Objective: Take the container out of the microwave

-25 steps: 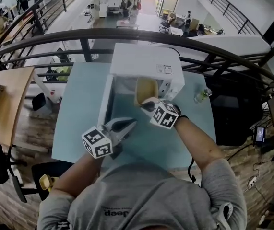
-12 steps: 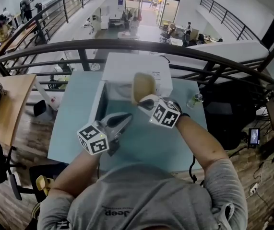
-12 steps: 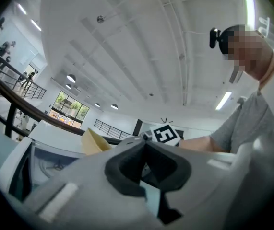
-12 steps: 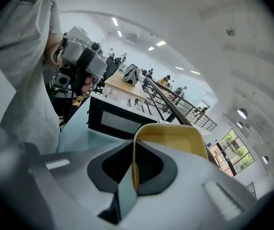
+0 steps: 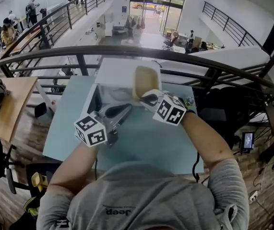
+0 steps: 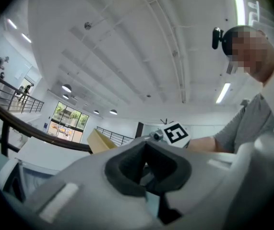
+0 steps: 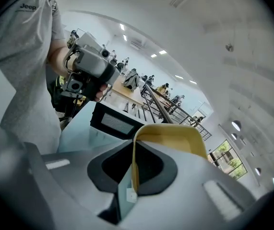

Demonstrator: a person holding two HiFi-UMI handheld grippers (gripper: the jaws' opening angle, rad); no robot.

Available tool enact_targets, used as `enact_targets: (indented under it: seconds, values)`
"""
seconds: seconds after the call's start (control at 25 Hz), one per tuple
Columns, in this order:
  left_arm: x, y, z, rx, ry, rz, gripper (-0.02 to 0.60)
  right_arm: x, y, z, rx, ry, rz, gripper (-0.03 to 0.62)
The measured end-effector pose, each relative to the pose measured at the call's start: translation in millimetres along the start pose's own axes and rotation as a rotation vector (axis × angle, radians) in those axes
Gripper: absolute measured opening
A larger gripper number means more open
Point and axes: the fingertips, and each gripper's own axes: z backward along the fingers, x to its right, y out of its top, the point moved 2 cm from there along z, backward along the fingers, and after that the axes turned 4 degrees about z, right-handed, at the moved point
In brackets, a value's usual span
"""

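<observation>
The white microwave (image 5: 122, 71) stands at the far side of the pale blue table (image 5: 146, 143), its door (image 5: 94, 102) swung open to the left. My right gripper (image 5: 148, 99) is shut on the rim of a tan container (image 5: 146, 79) and holds it in the air in front of the microwave top. In the right gripper view the container (image 7: 175, 137) has its thin wall pinched between the pads of the right gripper (image 7: 133, 163). My left gripper (image 5: 117, 112) hovers by the door, shut and empty. The left gripper (image 6: 146, 169) faces the container (image 6: 100, 141).
A black railing (image 5: 184, 49) runs behind the table over a drop to the floor below. A small bottle (image 5: 189, 101) stands right of the microwave. The dark door panel (image 7: 120, 122) juts over the table (image 7: 79, 128). A wooden desk (image 5: 7, 104) lies left.
The right gripper has lifted the container up and out of the microwave's mouth. The left gripper has also risen and moved towards the door.
</observation>
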Motion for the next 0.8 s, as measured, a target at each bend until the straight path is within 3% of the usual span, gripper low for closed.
enact_targets:
  seconds: [0.8]
  values:
    - [89.9, 43.7, -72.5, 0.019, -0.011, -0.131, 0.028, 9.5, -2.2, 142.2, 0.103, -0.081, 0.101, 0.015]
